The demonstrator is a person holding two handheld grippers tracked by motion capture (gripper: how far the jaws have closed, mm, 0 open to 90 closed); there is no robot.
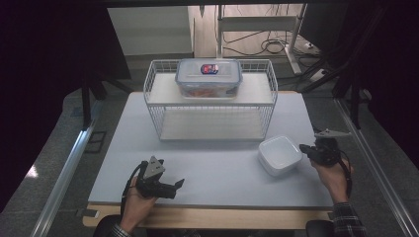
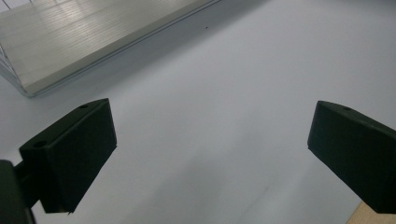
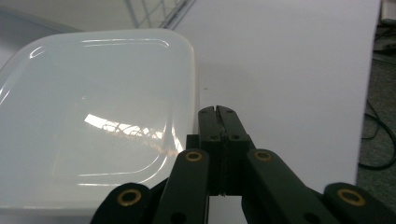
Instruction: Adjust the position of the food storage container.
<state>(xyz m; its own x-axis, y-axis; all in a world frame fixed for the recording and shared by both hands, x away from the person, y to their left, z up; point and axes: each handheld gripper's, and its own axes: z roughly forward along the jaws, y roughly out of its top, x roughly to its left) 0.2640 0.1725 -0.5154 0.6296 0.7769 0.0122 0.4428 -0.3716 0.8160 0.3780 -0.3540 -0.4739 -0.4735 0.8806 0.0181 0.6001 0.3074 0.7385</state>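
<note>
Box [image 1: 208, 78]: clear, lidded; red-and-blue lid label, writing too small to read. It sits on the top shelf of the rack [image 1: 210, 101], long axis across the table [image 1: 212, 170].

Table: pale grey, wooden front edge; dark room, cables on the floor behind.

Bowl [image 1: 279, 155]: white, squarish, upright, just left of the right gripper [image 1: 307, 149], whose jaws are together, empty.

Left gripper [image 1: 179, 183]: jaws apart, empty, over bare table.

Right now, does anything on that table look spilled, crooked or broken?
Nothing stands out. The lidded container sits squarely on the wire rack's top shelf, and the white bowl stands upright on the table, empty and unspilled.
</note>
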